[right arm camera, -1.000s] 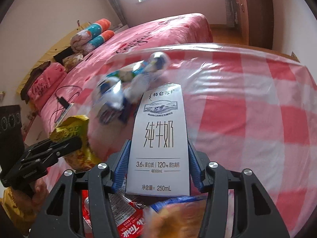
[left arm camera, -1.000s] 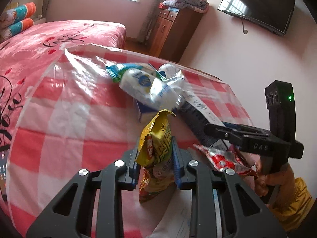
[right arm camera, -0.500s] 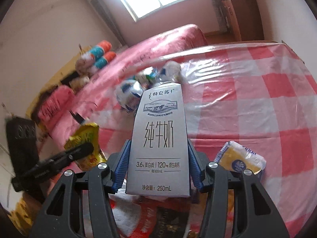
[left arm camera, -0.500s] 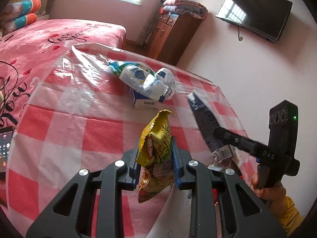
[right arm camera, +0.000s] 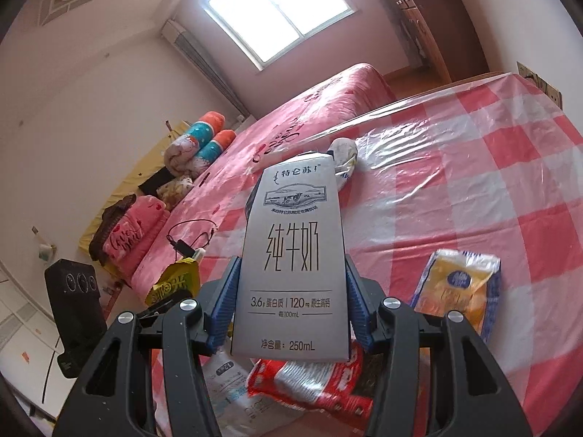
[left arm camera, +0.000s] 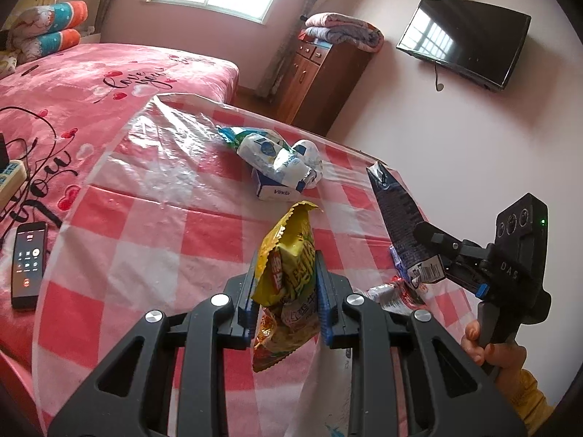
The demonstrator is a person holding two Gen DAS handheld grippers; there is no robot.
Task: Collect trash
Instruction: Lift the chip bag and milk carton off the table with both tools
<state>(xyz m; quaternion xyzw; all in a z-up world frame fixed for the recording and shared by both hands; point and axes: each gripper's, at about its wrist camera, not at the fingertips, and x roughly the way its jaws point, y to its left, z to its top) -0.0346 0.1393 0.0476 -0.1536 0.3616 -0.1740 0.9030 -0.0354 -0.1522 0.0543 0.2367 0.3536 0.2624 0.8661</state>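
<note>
Left tongs (left arm camera: 284, 291) clamp crumpled yellow snack bag (left arm camera: 286, 273); right tongs (right arm camera: 289, 304) clamp upright grey milk carton (right arm camera: 291, 255); remaining white wrappers (left arm camera: 280, 162) on checked surface (left arm camera: 145, 236) at twelve o'clock, left nearer.

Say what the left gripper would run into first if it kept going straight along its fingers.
Probably the heap of white wrappers on the Vinda pack; the left gripper, shut on a yellow snack bag, aims there, though depth is unclear.
</note>
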